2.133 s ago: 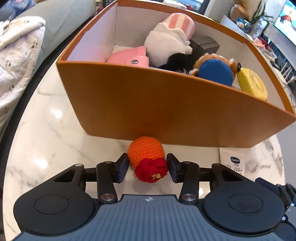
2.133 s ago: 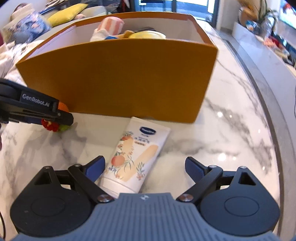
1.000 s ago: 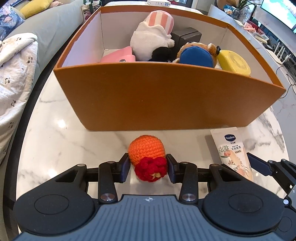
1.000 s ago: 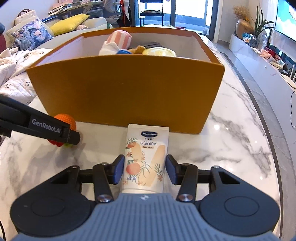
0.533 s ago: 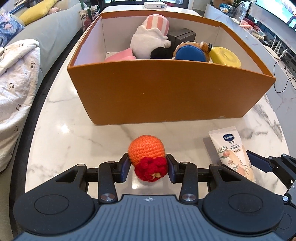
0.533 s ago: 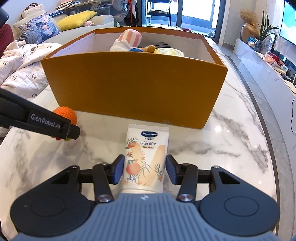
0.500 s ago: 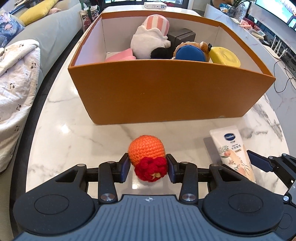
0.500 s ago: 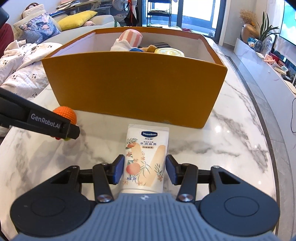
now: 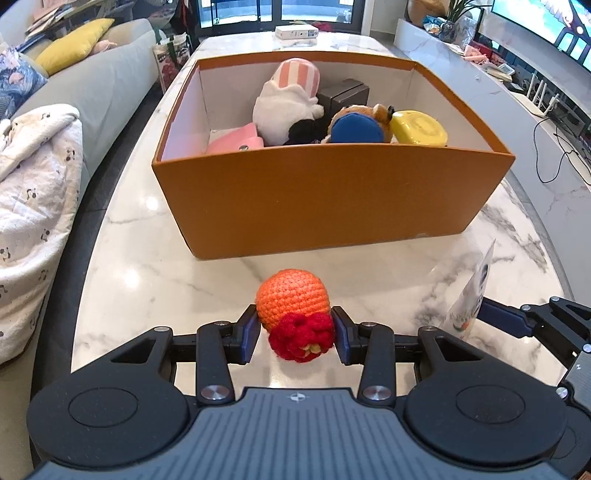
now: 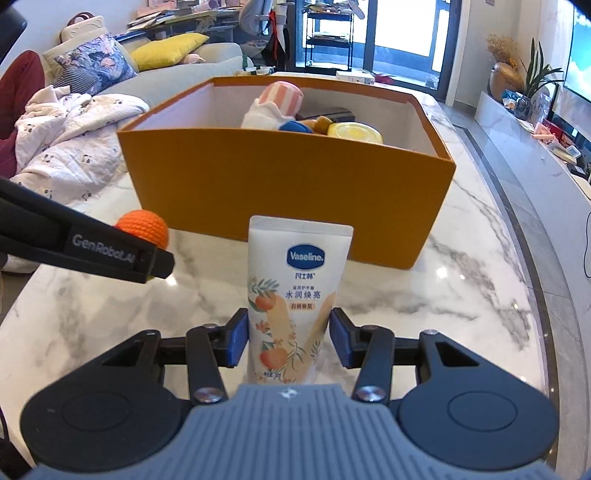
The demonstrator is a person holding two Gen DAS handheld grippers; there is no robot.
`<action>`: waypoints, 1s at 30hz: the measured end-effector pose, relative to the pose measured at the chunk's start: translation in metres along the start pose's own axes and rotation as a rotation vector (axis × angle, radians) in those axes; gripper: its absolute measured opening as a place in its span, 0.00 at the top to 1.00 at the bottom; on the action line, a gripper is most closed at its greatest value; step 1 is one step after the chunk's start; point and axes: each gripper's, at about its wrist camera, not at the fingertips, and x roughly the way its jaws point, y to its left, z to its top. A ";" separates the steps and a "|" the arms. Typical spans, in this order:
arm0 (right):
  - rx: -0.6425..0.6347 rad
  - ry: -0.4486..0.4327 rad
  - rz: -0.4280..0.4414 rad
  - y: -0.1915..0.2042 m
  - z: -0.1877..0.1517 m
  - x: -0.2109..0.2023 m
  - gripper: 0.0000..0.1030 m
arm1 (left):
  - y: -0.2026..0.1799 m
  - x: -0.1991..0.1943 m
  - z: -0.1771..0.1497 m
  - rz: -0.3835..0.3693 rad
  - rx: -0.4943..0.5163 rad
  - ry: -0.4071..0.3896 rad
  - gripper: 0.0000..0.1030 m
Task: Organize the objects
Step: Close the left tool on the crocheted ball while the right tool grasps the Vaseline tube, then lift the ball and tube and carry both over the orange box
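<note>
My left gripper [image 9: 295, 332] is shut on an orange crocheted toy [image 9: 293, 297] with a red tuft, held above the marble table [image 9: 147, 295]. My right gripper [image 10: 288, 338] is shut on a white lotion tube [image 10: 295, 295], lifted off the table with its crimped end up. The tube [image 9: 471, 291] shows edge-on at the right of the left wrist view. In the right wrist view the toy [image 10: 146, 227] peeks from behind the left gripper's finger [image 10: 92, 245]. Beyond both stands the orange box [image 9: 325, 195], also [image 10: 280, 192], with plush toys and a yellow tin inside.
A grey sofa [image 9: 85, 88] with a white blanket [image 9: 33, 177] runs along the table's left side. The box's left front corner [image 9: 192, 122] has bare floor inside. A low TV bench [image 10: 546, 129] lines the right wall. A white carton [image 9: 297, 31] lies at the table's far end.
Both grippers have risen and pulled back from the box, each with its object. The lotion tube has left the table and now stands tilted up. More of the box's inside shows.
</note>
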 end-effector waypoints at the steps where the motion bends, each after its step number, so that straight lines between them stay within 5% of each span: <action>1: -0.003 -0.001 0.003 0.001 0.000 -0.001 0.53 | 0.000 -0.001 0.000 -0.001 0.000 -0.002 0.54; 19: -0.001 -0.044 0.024 0.003 0.005 -0.023 0.53 | -0.002 -0.019 -0.003 0.012 0.014 -0.039 0.54; 30: 0.051 -0.191 0.015 -0.011 0.032 -0.066 0.53 | 0.016 -0.057 0.020 0.002 -0.056 -0.210 0.54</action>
